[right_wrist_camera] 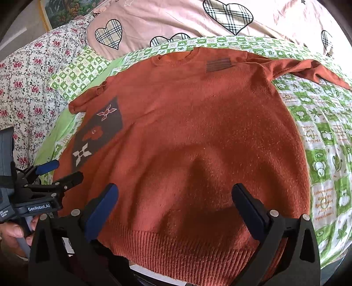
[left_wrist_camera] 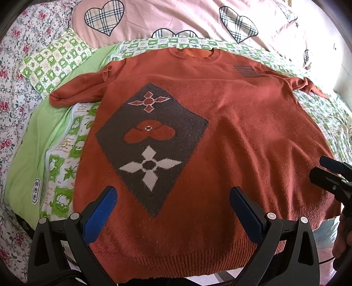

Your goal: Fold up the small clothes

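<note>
Nearest, the left gripper hovers over the ribbed hem of the rust-orange sweater, its blue-padded fingers spread wide and grasping nothing. The right gripper hangs the same way over the hem further right, fingers released and empty. Both seem placed at the near edge so each can take a hem corner, which I judge to be the start of a fold.

In the right wrist view the body of the left gripper reads "GenRobot.AI"; smaller lettering beside it is too small to make out.

The sweater lies face up and spread flat on the bed, hem near, neckline far, both sleeves stretched out to the sides; flat is what a fold needs. A grey diamond panel with flower shapes sits on its left half, a small striped grey patch near the far right shoulder.

Under it is a green-and-white checked sheet with printed writing I cannot read, and an oval label at the left, also unreadable. Farthest lies a pink quilt with plaid hearts.
</note>
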Demonstrator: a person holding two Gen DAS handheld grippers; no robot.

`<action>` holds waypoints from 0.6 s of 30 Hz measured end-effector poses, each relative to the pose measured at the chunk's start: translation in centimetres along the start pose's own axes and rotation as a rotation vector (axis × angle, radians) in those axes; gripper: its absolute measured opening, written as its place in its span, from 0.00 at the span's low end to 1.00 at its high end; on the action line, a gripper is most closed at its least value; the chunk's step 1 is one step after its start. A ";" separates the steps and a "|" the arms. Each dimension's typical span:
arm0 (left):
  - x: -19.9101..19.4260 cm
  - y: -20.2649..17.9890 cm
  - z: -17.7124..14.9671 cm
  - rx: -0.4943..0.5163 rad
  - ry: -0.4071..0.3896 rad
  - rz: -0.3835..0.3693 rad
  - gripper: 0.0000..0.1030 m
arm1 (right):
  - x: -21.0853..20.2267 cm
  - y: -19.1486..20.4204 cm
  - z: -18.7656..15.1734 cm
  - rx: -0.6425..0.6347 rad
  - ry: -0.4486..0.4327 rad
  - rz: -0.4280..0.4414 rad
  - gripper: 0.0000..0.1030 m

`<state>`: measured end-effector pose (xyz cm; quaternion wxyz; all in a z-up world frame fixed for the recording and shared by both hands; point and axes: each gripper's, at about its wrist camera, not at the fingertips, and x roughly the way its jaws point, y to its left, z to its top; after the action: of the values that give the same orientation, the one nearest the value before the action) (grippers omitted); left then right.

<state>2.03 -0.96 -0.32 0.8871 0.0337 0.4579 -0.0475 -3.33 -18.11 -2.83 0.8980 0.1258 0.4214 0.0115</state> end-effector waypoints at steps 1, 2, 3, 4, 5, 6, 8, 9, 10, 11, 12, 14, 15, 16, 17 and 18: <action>0.2 0.0 0.1 -0.006 0.010 -0.013 0.99 | 0.1 -0.3 0.2 0.006 0.001 -0.002 1.00; 0.4 -0.1 0.4 -0.003 0.014 -0.009 0.99 | 0.0 -0.5 0.4 0.012 0.001 -0.001 1.00; 0.5 -0.1 0.6 -0.004 0.012 -0.011 0.99 | 0.1 -0.8 0.7 0.022 0.003 -0.003 1.00; 0.7 -0.1 0.9 -0.008 0.012 -0.020 0.99 | 0.1 -1.4 1.0 0.037 0.005 -0.007 1.00; 0.8 -0.2 1.2 -0.010 0.005 -0.026 0.99 | 0.1 -1.7 1.3 0.046 0.005 -0.011 1.00; 1.0 -0.2 1.5 -0.009 0.005 -0.026 0.99 | 0.0 -2.2 1.6 0.056 0.005 -0.013 1.00; 1.3 -0.2 2.1 -0.007 0.002 -0.023 0.99 | -0.3 -3.5 2.4 0.080 -0.006 -0.034 1.00; 1.4 -0.1 2.5 -0.007 0.003 -0.022 0.99 | -0.5 -4.2 2.9 0.091 -0.015 -0.046 1.00; 1.6 -0.1 2.8 -0.006 0.003 -0.022 0.99 | -0.9 -5.0 3.5 0.108 -0.025 -0.055 1.00; 1.7 0.0 3.3 -0.003 0.005 -0.018 0.99 | -1.3 -6.1 4.1 0.133 -0.042 -0.059 1.00; 1.9 0.1 3.7 -0.002 0.004 -0.017 0.99 | -1.7 -7.1 4.8 0.159 -0.051 -0.063 1.00; 2.2 0.4 4.8 -0.006 0.004 -0.016 0.99 | -2.8 -9.7 6.3 0.221 -0.080 -0.071 1.00; 2.5 0.5 5.3 -0.004 0.009 -0.010 0.99 | -3.3 -10.9 7.0 0.247 -0.079 -0.089 1.00; 2.7 0.7 6.0 -0.010 0.007 -0.010 0.99 | -3.9 -12.6 8.0 0.291 -0.099 -0.098 1.00; 2.9 0.8 6.5 -0.012 0.006 -0.005 0.99 | -4.4 -13.8 8.8 0.319 -0.114 -0.104 1.00; 3.0 0.9 7.1 -0.015 0.002 -0.001 0.99 | -4.9 -15.1 9.6 0.348 -0.129 -0.113 0.99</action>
<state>9.56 -0.91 1.36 0.8868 0.0269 0.4593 -0.0446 -0.46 -35.40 3.21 0.8871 0.2559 0.3649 -0.1199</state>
